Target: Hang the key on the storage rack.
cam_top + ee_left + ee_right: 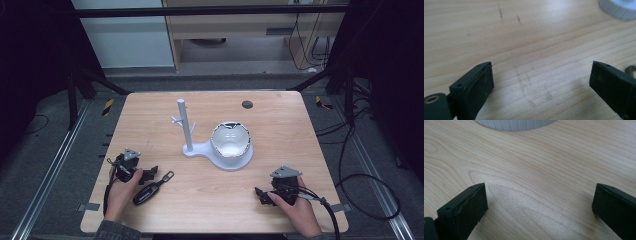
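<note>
Car key [151, 188] beside left gripper [148, 174], bare table [210, 200] rightward

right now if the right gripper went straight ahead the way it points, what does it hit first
Likely the white ribbed base of the stand; the right gripper stands open over bare wooden table before it.

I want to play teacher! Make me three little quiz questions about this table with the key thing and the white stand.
1. True or false: the left gripper is squeezing the black car key.
2. What sits on the round base of the white stand? A) a white bowl B) a red cup C) a banana
3. Which gripper is nearer the car key, the left one or the right gripper?

Key
1. False: its jaws stand wide apart, with bare wooden table between them.
2. A: the white bowl.
3. The left one; the key lies just beside it.
</note>
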`<state>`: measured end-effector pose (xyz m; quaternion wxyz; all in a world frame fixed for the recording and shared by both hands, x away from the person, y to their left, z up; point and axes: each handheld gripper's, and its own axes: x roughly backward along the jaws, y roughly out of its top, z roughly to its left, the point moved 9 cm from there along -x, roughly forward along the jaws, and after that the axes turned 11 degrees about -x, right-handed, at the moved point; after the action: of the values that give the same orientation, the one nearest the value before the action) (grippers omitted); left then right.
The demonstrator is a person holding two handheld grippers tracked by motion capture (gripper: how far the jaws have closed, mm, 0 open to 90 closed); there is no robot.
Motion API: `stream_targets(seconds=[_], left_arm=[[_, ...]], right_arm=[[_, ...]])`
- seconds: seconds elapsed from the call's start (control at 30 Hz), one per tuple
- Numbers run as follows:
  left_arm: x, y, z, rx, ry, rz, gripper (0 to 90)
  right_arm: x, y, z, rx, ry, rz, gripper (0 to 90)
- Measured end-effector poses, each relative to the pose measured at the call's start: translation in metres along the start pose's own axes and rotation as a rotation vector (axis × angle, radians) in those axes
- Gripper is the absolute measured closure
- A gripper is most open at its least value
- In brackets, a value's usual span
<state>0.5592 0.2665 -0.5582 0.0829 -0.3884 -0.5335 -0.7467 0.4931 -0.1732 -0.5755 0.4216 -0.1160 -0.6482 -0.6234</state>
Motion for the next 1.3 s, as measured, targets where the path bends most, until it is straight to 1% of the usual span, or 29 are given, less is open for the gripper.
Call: stream_targets(seconds=[0.03,0.1,0.17,0.2,0.23,0.27,0.3,0.37,0.43,0.47,0.53,0.57,0.6,0.63,0.7,0.8,0.83,0.87,0.9,0.93,0.97,1.03,1.07,1.1,1.13,1.17,1.2,1.27,1.3], left_arm=[[0.006,0.004,0.001,0.009,0.005,-0.025,5.4],[0.017,0.012,0.003,0.026,0.004,-0.057,5.5],[0.028,0.021,0.002,0.029,0.000,-0.083,6.8],[0.040,0.029,-0.002,-0.010,0.019,-0.096,9.4],[0.046,0.032,-0.005,-0.048,0.028,-0.079,10.6],[0.046,0.032,-0.005,-0.048,0.028,-0.079,10.6],[0.051,0.035,-0.008,-0.080,0.029,-0.054,10.6],[0.060,0.041,-0.016,-0.122,0.007,-0.015,10.6],[0.067,0.048,-0.022,-0.153,-0.016,0.018,10.5],[0.070,0.050,-0.025,-0.168,-0.029,0.047,10.4],[0.074,0.055,-0.029,-0.175,-0.061,0.079,10.4],[0.075,0.057,-0.031,-0.172,-0.068,0.094,10.4],[0.078,0.060,-0.033,-0.184,-0.067,0.127,10.4],[0.078,0.060,-0.033,-0.184,-0.067,0.127,10.4],[0.081,0.063,-0.036,-0.206,-0.087,0.163,10.4],[0.079,0.067,-0.035,-0.248,-0.082,0.228,9.5],[0.078,0.068,-0.035,-0.269,-0.066,0.256,8.9],[0.078,0.069,-0.034,-0.309,-0.037,0.283,8.0],[0.077,0.071,-0.035,-0.340,-0.019,0.300,7.2],[0.077,0.075,-0.043,-0.358,-0.051,0.320,5.9],[0.077,0.075,-0.043,-0.358,-0.051,0.320,5.1],[0.075,0.079,-0.051,-0.386,-0.070,0.337,7.1],[0.074,0.083,-0.062,-0.386,-0.111,0.330,10.5],[0.074,0.083,-0.062,-0.386,-0.111,0.330,12.2],[0.072,0.085,-0.070,-0.394,-0.126,0.332,12.2],[0.072,0.087,-0.073,-0.426,-0.126,0.348,12.0],[0.070,0.088,-0.076,-0.443,-0.118,0.358,12.0],[0.068,0.091,-0.080,-0.456,-0.123,0.378,9.8],[0.067,0.090,-0.081,-0.464,-0.126,0.398,9.8]], right_arm=[[0.000,0.000,0.000,-0.001,0.000,0.000,0.4],[0.000,0.000,0.000,0.000,0.000,0.000,0.4],[0.000,0.000,0.000,0.000,0.000,0.000,0.4],[0.000,0.000,0.000,0.000,0.000,0.000,0.5],[0.000,0.000,0.000,0.000,0.000,0.000,0.5],[0.000,0.000,0.000,-0.001,-0.001,0.000,0.5],[0.000,0.000,0.000,-0.001,-0.001,0.000,0.5],[0.000,0.000,0.000,-0.001,0.000,0.000,0.5],[0.000,0.000,0.000,0.003,0.000,0.001,0.5],[0.000,0.000,0.000,0.003,0.002,0.001,0.5],[0.000,0.000,0.000,0.003,0.002,0.001,0.5],[0.000,0.000,0.000,0.004,0.002,0.002,0.4],[0.000,0.000,0.000,0.004,0.001,0.002,0.5],[0.000,0.000,0.000,0.004,0.001,0.002,0.5],[0.000,0.000,0.000,0.004,0.002,0.002,0.4],[0.000,0.000,0.000,0.002,0.002,0.001,0.4],[0.000,0.000,0.000,0.002,0.002,0.001,0.4],[0.000,0.000,0.000,0.002,0.002,0.001,0.4],[0.000,0.000,0.000,0.003,0.001,0.001,0.5],[0.000,0.000,0.000,0.003,0.001,0.001,0.5],[0.000,0.000,0.000,0.003,0.001,0.001,0.5],[0.000,0.000,0.000,0.003,0.002,0.002,0.5],[0.000,0.000,0.000,0.003,0.002,0.002,0.5],[0.000,0.000,0.000,0.003,0.002,0.002,0.5],[0.000,0.000,0.000,0.002,0.003,0.002,0.5],[0.000,0.000,0.000,0.003,0.002,0.002,0.4],[0.000,0.000,0.000,0.003,0.002,0.001,0.5],[0.000,0.000,0.000,0.002,0.003,0.002,0.5],[0.000,0.000,0.000,0.002,0.003,0.002,0.5]])
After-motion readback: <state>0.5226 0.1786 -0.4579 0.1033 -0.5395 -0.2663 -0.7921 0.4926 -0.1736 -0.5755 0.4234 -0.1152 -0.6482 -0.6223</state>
